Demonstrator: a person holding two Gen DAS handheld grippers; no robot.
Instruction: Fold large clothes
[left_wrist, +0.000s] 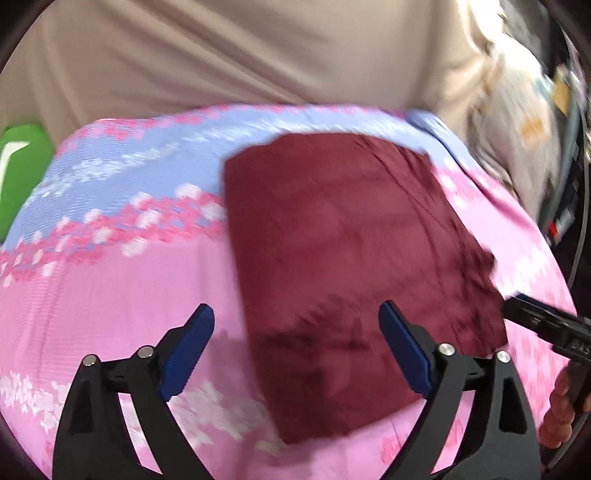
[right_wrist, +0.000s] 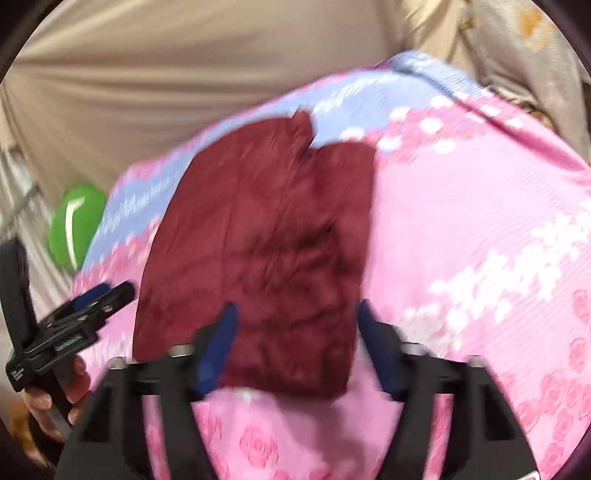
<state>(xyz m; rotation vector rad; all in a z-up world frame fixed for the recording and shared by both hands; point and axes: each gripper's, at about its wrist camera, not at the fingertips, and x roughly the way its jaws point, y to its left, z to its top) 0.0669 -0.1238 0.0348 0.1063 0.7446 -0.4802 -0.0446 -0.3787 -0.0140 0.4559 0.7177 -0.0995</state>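
A dark red garment (left_wrist: 343, 258) lies folded into a rough rectangle on a pink and blue flowered cloth (left_wrist: 110, 280). My left gripper (left_wrist: 295, 308) hangs open over the garment's near left edge, its blue pads (left_wrist: 188, 354) wide apart and gripping nothing. In the right wrist view the same garment (right_wrist: 266, 251) lies flat, with a notch in its far edge. My right gripper (right_wrist: 297, 306) is open above its near end, pads clear of the fabric. Each gripper shows at the edge of the other's view: the right gripper (left_wrist: 535, 317) and the left gripper (right_wrist: 107, 291).
A green object (right_wrist: 77, 225) lies off the flowered cloth at the far left. Beige creased fabric (left_wrist: 221, 55) fills the background. Blurred clutter (left_wrist: 517, 129) stands at the far right. A hand (right_wrist: 44, 402) holds the left gripper's handle.
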